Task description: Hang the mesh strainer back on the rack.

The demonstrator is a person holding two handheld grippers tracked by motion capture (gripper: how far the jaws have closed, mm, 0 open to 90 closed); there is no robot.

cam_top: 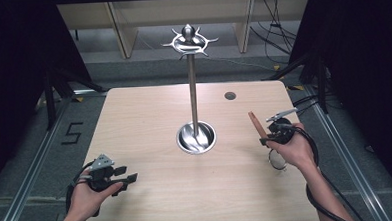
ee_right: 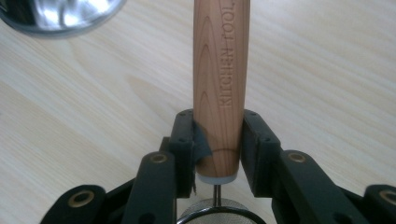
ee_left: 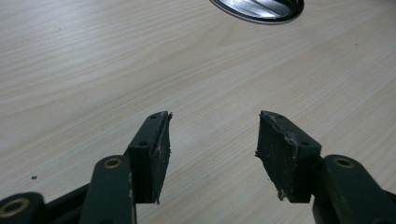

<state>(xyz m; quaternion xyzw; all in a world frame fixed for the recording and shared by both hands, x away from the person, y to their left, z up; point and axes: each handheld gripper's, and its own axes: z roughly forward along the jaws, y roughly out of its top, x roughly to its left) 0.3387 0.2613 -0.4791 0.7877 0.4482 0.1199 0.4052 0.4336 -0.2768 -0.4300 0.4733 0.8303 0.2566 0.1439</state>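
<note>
A kitchen tool with a wooden handle (ee_right: 222, 70) stamped "KITCHEN TOOL" is clamped in my right gripper (ee_right: 218, 140), near the end where a thin metal stem leads to a round mesh ring (ee_right: 217, 212). In the high view the handle (cam_top: 255, 122) points up and away from my right gripper (cam_top: 263, 136) at the table's right side, with the ring (cam_top: 277, 159) under the hand. My left gripper (cam_top: 126, 174) rests low at the front left. Its jaws are wide apart over bare wood, and my left gripper (ee_left: 212, 135) holds nothing.
A tall chrome utensil stand (cam_top: 192, 90) rises from a round dished base (cam_top: 196, 137) at the table's middle, topped by a crown of hooks (cam_top: 189, 40). The base's edge (ee_left: 261, 9) lies ahead of the left jaws. A small dark hole (cam_top: 230, 95) marks the wooden table (cam_top: 149, 112).
</note>
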